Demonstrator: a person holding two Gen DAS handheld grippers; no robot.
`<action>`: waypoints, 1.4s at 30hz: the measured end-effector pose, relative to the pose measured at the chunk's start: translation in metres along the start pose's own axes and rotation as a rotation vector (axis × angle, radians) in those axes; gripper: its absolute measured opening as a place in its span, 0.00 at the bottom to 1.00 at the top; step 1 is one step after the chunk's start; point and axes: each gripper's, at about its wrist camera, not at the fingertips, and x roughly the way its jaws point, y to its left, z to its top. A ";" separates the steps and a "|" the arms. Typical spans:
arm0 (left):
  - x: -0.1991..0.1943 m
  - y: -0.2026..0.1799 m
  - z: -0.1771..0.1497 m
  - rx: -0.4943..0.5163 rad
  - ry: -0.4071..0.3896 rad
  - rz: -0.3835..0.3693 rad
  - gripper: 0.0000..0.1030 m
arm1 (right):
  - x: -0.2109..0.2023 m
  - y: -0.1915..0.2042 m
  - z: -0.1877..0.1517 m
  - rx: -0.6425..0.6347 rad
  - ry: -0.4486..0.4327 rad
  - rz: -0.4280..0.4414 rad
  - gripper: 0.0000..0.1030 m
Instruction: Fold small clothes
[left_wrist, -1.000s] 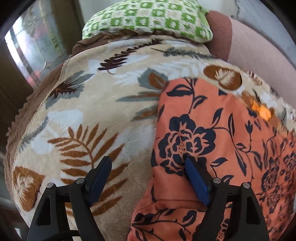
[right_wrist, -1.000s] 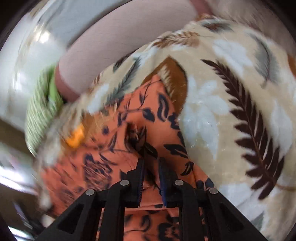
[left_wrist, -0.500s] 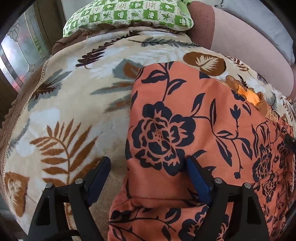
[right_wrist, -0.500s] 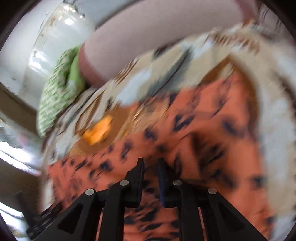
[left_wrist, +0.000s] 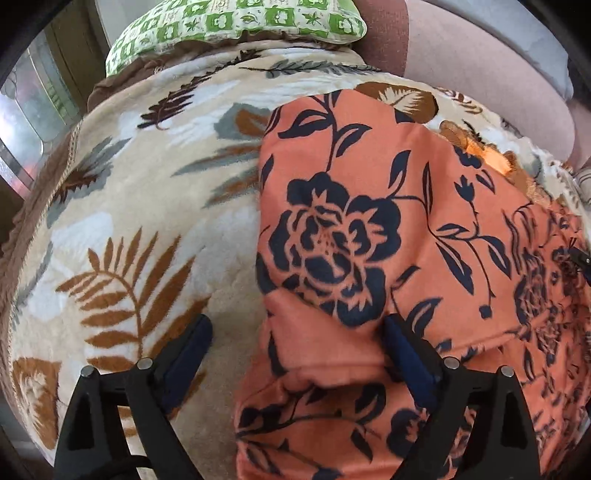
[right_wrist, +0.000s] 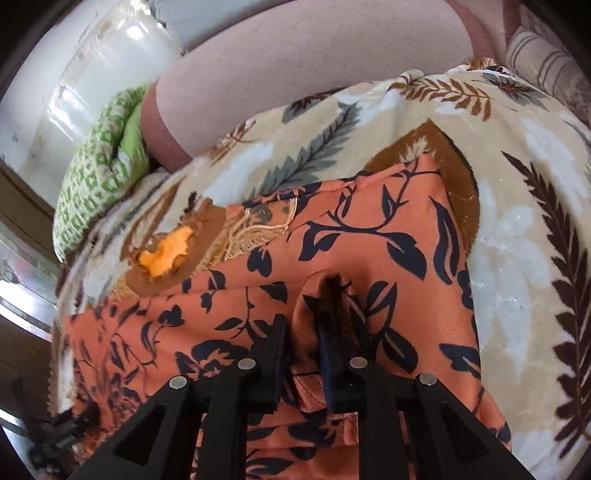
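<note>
Lengthwise, orange floral garment (left_wrist: 369, 221) toward pillow (left_wrist: 236, 26)

the left gripper (left_wrist: 297, 334), at the bottom of the left wrist frame, is matte black plastic with two angular, triangular-cutout arms, each carrying two round silver screw heads. its fingers end in dark navy blue rubbery pads (left_wrist: 400, 343). a thin black cable loops at the lower left of that frame. the right gripper (right_wrist: 303, 336), at the bottom of the right wrist frame, has the same black arms, silver screws and navy pads (right_wrist: 327, 354).
</note>
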 end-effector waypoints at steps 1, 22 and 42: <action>-0.003 0.004 -0.003 -0.013 -0.006 -0.012 0.92 | -0.011 0.001 0.000 0.012 -0.001 0.007 0.20; -0.091 0.086 -0.169 -0.073 0.070 -0.152 0.72 | -0.178 -0.107 -0.135 0.212 -0.094 0.264 0.79; -0.083 0.050 -0.192 0.043 0.210 -0.282 0.35 | -0.180 -0.187 -0.178 0.264 0.251 0.342 0.79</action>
